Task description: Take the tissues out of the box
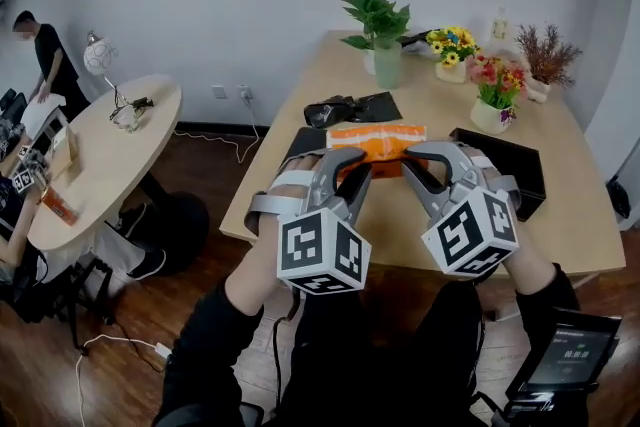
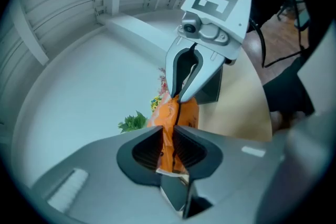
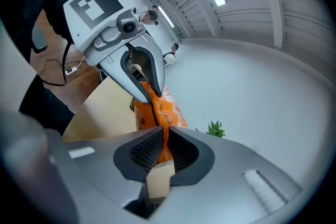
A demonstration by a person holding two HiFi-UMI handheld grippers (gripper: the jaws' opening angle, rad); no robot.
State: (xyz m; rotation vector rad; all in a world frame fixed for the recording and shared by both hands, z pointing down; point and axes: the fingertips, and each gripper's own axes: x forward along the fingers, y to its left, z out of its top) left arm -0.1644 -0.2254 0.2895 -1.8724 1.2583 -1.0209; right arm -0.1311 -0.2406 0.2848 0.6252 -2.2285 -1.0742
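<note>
1. Gripping the orange tissue pack (image 1: pixel 376 139) from both ends: the left tool (image 2: pixel 169 150) is clenched on one edge of the wrapper, and the right tool (image 3: pixel 161 152) is clenched on the opposite edge.
2. The pack hangs stretched between the two tools over the near part of the tabletop (image 1: pixel 570 220). No view shows whether its underside touches the wood.
3. The tools face each other tip to tip, so each gripper view shows the other tool biting the far side. This looks like a setup to pull the wrapper apart, or to steady it for opening.
4. Both grips look to be on thin film, not the tissue stack. Judged to be the opening step, with no tissue out yet.
5. Risk: the film slips or tears unevenly if the pull goes askew.
6. The black tray (image 1: pixel 510 165) and flower pot (image 1: pixel 490 115) sit behind, untouched by either tool.
</note>
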